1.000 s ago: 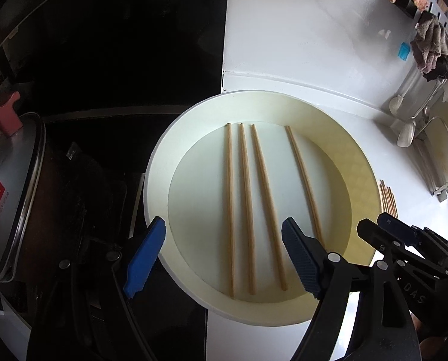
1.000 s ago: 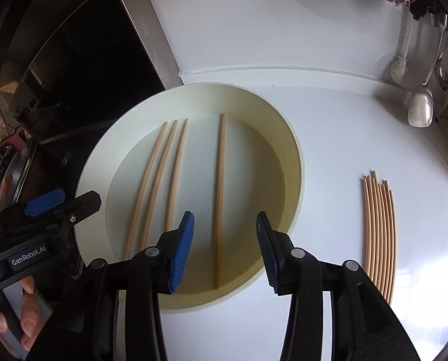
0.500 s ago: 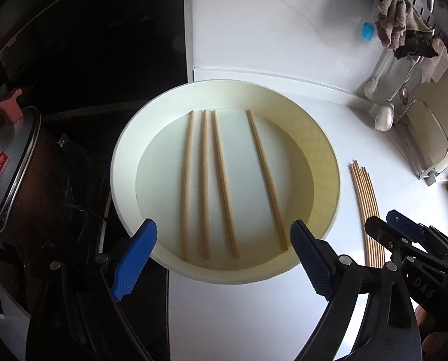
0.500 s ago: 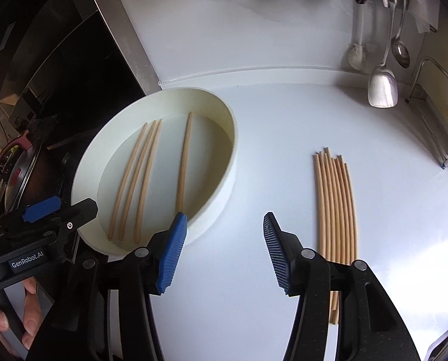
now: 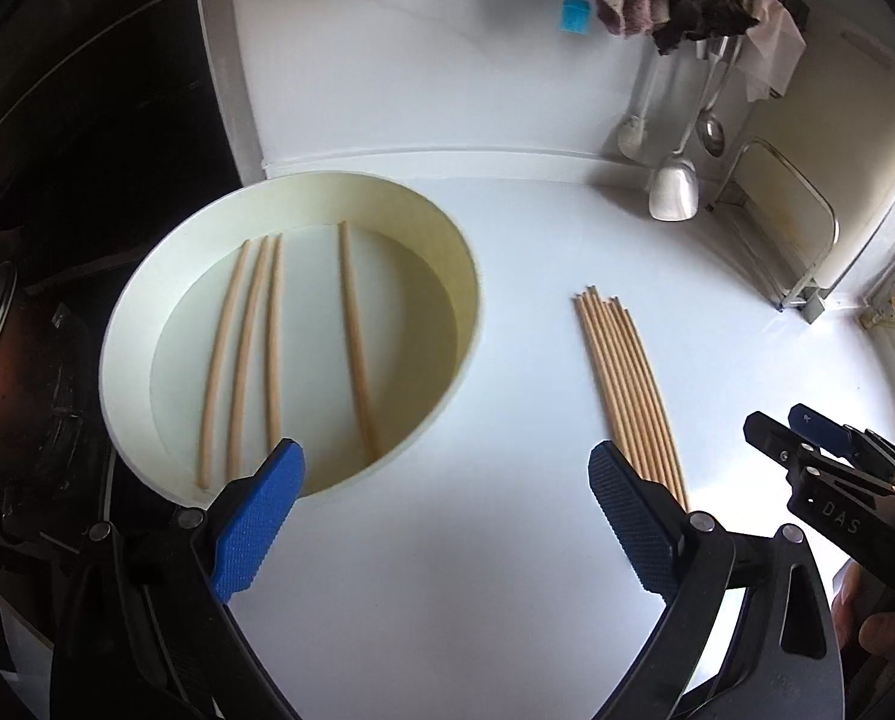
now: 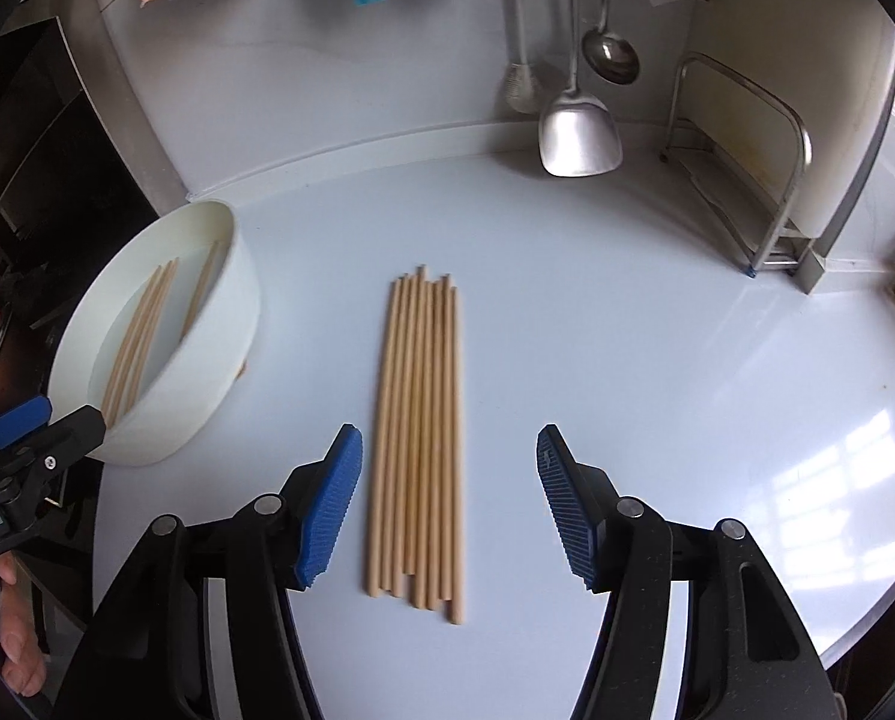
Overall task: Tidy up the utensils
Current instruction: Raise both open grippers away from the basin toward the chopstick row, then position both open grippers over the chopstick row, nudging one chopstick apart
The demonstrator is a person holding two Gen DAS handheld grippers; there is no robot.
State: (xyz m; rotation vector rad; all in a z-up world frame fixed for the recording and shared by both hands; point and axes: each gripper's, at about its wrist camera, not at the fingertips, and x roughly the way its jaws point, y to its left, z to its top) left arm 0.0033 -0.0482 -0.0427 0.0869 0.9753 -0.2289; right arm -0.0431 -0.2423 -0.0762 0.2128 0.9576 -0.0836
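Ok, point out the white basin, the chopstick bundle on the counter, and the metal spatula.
white basin (image 6: 207, 354), right wrist view, outer side wall.
chopstick bundle (image 6: 420, 420), right wrist view, middle of the sticks.
metal spatula (image 6: 578, 135), right wrist view, flat blade.

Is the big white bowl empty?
No. The white bowl holds four chopsticks lying flat on its bottom.

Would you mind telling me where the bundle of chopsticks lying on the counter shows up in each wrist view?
Left wrist: bundle of chopsticks right of centre, beside the right fingertip.
Right wrist: the bundle sits centre frame, between the open jaws.
Shared landmark: the white basin, left of the bundle in both.
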